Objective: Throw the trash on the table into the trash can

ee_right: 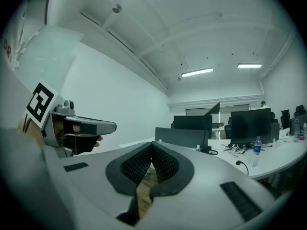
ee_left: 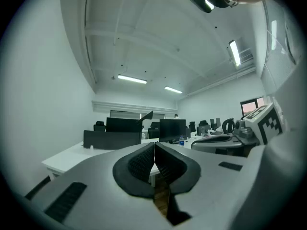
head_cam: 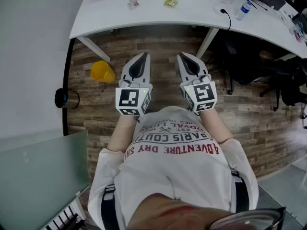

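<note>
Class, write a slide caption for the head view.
Left gripper and right gripper, both shut, face the table; yellow bin nearby.

Left gripper (head_cam: 139, 63) and right gripper (head_cam: 186, 61) held side by side before the chest, jaws closed, both empty

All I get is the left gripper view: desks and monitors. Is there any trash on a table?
Observer: Yes. A yellow wrapper and small packets lie on the white table ahead.
Operator: And a bin?
Observer: A yellow bin sits on the floor near a table leg, left of the left gripper.
Operator: Is the other gripper carrying anything?
Observer: No. The right gripper is shut and empty.
</note>
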Demonstrator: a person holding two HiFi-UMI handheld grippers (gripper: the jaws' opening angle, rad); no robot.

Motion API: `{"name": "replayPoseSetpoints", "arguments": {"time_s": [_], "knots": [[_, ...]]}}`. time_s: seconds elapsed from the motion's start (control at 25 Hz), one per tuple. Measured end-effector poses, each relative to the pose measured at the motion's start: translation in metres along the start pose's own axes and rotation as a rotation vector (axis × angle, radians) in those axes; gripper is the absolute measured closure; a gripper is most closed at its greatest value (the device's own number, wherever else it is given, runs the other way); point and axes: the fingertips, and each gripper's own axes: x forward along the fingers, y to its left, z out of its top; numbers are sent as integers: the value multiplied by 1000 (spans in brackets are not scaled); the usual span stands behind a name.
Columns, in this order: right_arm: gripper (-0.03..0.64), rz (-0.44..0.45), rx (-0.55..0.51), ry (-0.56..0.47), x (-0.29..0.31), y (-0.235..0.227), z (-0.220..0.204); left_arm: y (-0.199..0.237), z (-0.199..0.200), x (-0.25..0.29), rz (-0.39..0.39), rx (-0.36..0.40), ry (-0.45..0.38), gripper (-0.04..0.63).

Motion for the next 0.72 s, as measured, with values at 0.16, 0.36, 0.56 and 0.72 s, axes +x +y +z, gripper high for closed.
{"name": "replayPoseSetpoints", "arguments": {"time_s": [0.16,0.36,0.56,0.72], "knots": [[591,3,1,3,2,-3,-6,-3,-4,4,-1,-5,-1,572],[591,-8,33,1,3,-15,-10,-5,-7,11,4,-11,6,572],[591,-29,81,7,11,-29,-16,-5,-12,22,6,-22,11,572],[591,-11,93,21,16,-34,-24,-3,-21,31,16,-23,35,572]]}}
